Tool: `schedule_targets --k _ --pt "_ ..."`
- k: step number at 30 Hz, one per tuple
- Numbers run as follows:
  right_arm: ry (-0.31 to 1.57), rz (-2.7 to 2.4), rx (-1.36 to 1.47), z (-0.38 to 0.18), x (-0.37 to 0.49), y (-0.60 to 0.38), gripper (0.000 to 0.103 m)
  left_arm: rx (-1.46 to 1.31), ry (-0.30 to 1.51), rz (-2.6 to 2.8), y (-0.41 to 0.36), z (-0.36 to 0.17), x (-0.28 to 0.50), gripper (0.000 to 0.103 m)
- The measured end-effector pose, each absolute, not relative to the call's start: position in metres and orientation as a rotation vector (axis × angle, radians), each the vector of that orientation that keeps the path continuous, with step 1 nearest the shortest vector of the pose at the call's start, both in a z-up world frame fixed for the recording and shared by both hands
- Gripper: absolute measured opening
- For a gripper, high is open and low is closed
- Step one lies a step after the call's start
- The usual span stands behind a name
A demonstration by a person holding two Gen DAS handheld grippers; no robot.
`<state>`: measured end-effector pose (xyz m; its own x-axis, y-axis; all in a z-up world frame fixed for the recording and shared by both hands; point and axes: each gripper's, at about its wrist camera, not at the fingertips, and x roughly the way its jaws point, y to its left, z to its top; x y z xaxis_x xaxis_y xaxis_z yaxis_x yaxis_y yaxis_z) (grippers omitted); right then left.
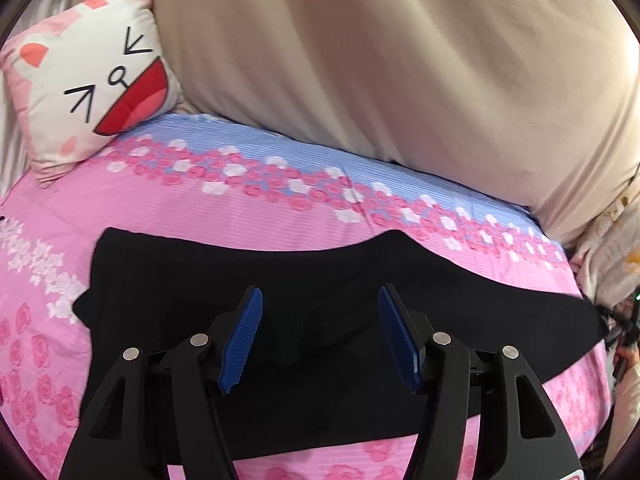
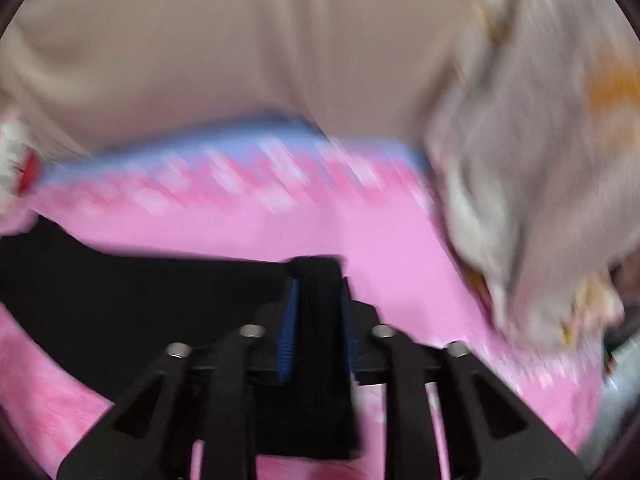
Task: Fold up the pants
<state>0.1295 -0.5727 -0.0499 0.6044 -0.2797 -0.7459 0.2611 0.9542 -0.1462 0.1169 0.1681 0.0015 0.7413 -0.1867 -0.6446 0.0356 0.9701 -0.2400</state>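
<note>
Black pants (image 1: 304,280) lie spread across a pink floral bed sheet (image 1: 224,212). My left gripper (image 1: 320,300) is open and empty, its blue pads (image 1: 244,336) apart just above the middle of the pants. In the right wrist view, which is motion-blurred, my right gripper (image 2: 318,300) is shut on a bunched edge of the black pants (image 2: 120,292), with the cloth pinched between the blue pads (image 2: 289,332) and lifted off the sheet (image 2: 380,248).
A large beige pillow (image 1: 380,60) lies along the back of the bed. A pink cat-face cushion (image 1: 88,80) sits at the back left. Crumpled pale floral bedding (image 2: 540,160) is heaped at the right edge.
</note>
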Motion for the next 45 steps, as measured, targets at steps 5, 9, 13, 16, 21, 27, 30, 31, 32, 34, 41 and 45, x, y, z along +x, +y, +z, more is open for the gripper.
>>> schedule_targets --k 5,9,13,16,21,27,30,31,32,34,41,45 --pt "0.712 -0.336 0.099 -0.041 0.092 -0.565 0.027 -0.225 0.762 -0.05 0.181 -0.014 0.125 0.063" --pt "0.665 -0.164 0.077 -0.015 0.096 -0.492 0.032 -0.228 0.762 0.022 0.195 -0.02 0.128 0.063" --pt "0.651 0.095 -0.053 0.0 0.131 -0.375 0.058 -0.337 0.734 0.15 0.247 -0.02 0.113 0.069" --pt "0.665 0.263 -0.128 -0.003 0.156 -0.287 0.058 -0.392 0.71 0.277 0.295 -0.021 0.091 0.071" --pt "0.706 0.5 -0.246 -0.023 0.211 -0.153 0.058 -0.485 0.768 0.304 0.362 -0.026 0.086 0.071" --pt "0.763 0.603 -0.24 -0.046 0.252 -0.071 0.058 -0.346 0.954 0.157 0.362 -0.047 0.141 0.071" --pt "0.796 0.599 -0.246 -0.054 0.262 -0.053 0.058 -0.233 1.005 0.164 0.359 -0.06 0.169 0.071" --pt "0.804 0.594 -0.247 -0.054 0.261 -0.054 0.058 -0.22 1.026 0.133 0.36 -0.066 0.178 0.071" --pt "0.813 0.588 -0.251 -0.056 0.262 -0.05 0.059 -0.213 1.04 0.115 0.36 -0.07 0.184 0.071" --pt "0.821 0.563 -0.258 -0.056 0.263 -0.05 0.06 -0.192 1.05 0.045 0.356 -0.074 0.195 0.045" --pt "0.83 0.495 -0.22 -0.051 0.266 -0.063 0.068 -0.046 1.027 0.017 0.348 -0.043 0.224 0.0" --pt "0.825 0.478 -0.213 -0.05 0.264 -0.071 0.069 -0.006 1.065 0.062 0.357 -0.039 0.209 0.068"
